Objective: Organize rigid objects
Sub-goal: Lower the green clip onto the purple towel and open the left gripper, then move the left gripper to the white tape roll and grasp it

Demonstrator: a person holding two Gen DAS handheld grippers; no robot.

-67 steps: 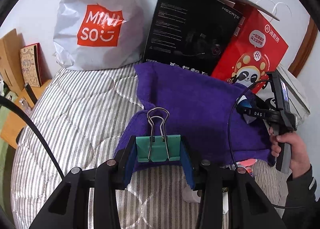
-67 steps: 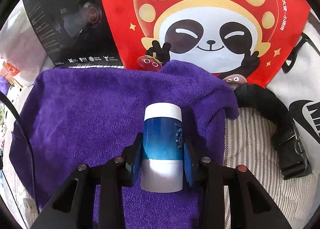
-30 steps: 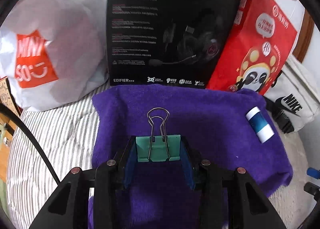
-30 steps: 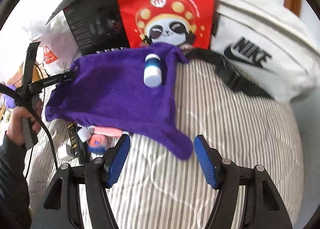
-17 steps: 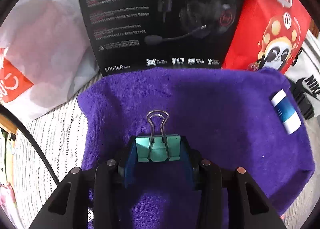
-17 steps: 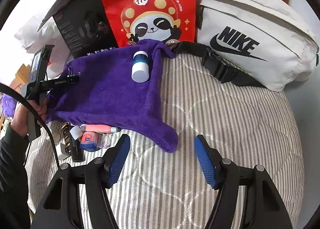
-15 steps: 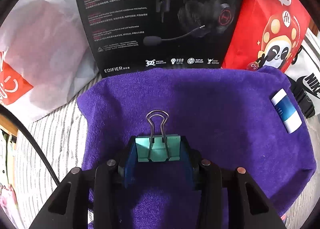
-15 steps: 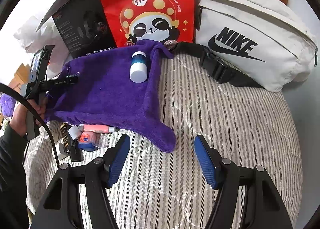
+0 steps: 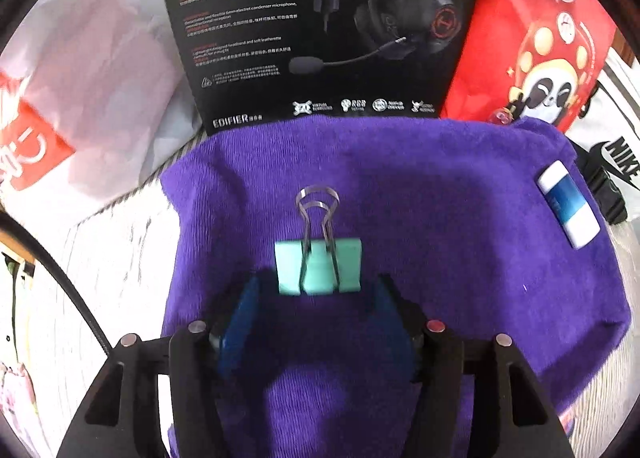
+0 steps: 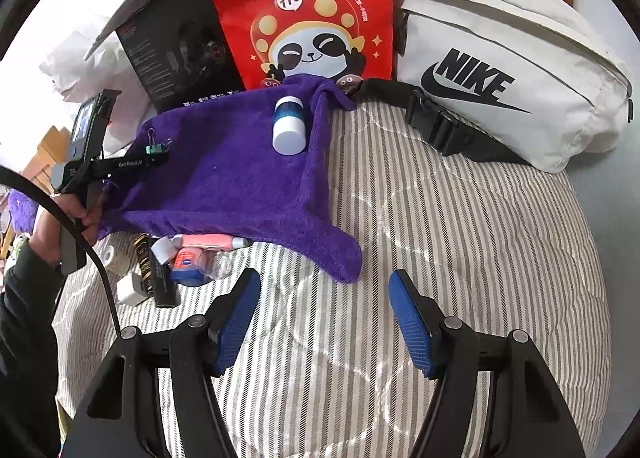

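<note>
Released now, the clip (image 9: 318,267) lies on the towel (image 9: 440,198), just ahead of the left gripper (image 9: 316,298), whose jaws have just been opening and stand apart.

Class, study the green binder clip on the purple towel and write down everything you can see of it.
The binder clip has a mint-green folded body, apparently painted metal, and two silver wire handles lying together, pointing away from the camera. It lies on the purple towel, just ahead of the left gripper, whose blue pads stand clear of its sides; the jaws have just been opening. The right wrist view shows it small, near the towel's left edge, far from the blue-and-white bottle.
</note>
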